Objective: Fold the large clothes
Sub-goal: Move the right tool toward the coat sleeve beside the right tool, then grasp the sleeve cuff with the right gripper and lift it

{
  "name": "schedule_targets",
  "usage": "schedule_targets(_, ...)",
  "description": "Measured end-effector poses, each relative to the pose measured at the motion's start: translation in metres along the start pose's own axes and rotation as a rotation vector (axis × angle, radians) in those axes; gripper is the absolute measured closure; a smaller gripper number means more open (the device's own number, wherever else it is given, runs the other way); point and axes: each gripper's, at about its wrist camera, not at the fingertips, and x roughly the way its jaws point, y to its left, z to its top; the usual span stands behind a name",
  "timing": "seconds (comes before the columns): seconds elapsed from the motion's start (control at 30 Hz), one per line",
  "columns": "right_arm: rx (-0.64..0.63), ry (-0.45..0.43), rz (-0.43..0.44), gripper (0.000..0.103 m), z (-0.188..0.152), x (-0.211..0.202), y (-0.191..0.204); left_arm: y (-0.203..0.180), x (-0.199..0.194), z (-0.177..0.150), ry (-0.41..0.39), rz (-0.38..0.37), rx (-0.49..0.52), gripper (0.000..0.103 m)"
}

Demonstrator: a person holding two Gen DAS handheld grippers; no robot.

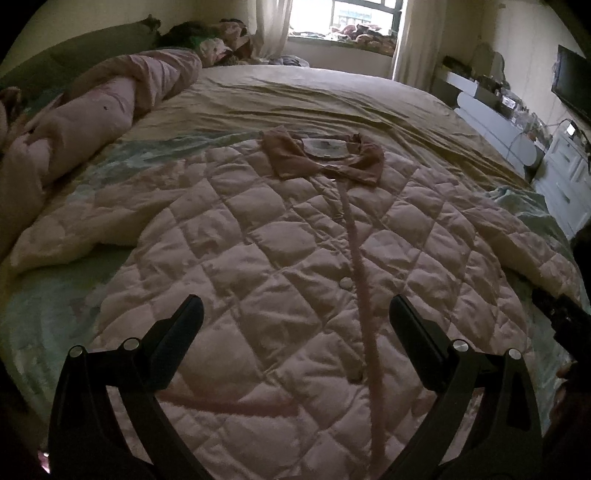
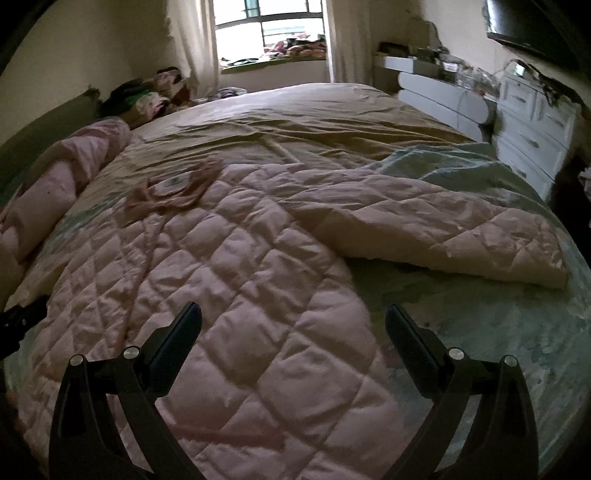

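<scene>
A pale pink quilted jacket (image 1: 280,251) lies flat and face up on the bed, its brown collar (image 1: 325,157) at the far end and both sleeves spread out. My left gripper (image 1: 295,312) hovers open above the jacket's lower front, near the button placket. My right gripper (image 2: 293,317) is open too, above the jacket's (image 2: 229,266) lower right edge. The right sleeve (image 2: 436,229) stretches away to the right. Nothing is between either pair of fingers. The other gripper (image 1: 561,317) shows at the left wrist view's right edge.
The bed (image 1: 332,99) has a beige sheet at the far end and a pale green patterned one (image 2: 480,325) close by. A rolled pink duvet (image 1: 96,118) lies along the left side. White drawers (image 2: 532,125) stand to the right. A window (image 2: 266,26) is beyond.
</scene>
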Motion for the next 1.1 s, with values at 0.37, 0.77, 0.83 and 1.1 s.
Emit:
schedule_targets(0.37, 0.131, 0.035, -0.084, 0.004, 0.013, 0.031, -0.051, -0.018, 0.034, 0.024, 0.033, -0.057, 0.020, 0.009)
schedule_targets(0.77, 0.462, 0.096, -0.174, 0.004, 0.020, 0.069, -0.160, -0.028, 0.075, 0.043, 0.069, -0.070, 0.052, 0.009)
schedule_targets(0.83, 0.540, 0.102, -0.200, 0.004, 0.019, 0.072, -0.184, -0.027, 0.083, 0.044, 0.082, -0.066, 0.059, 0.009)
schedule_targets(1.1, 0.739, 0.092, -0.279, 0.004, 0.017, 0.082, -0.256, -0.017, 0.108, 0.048, 0.121, -0.015, 0.063, 0.009)
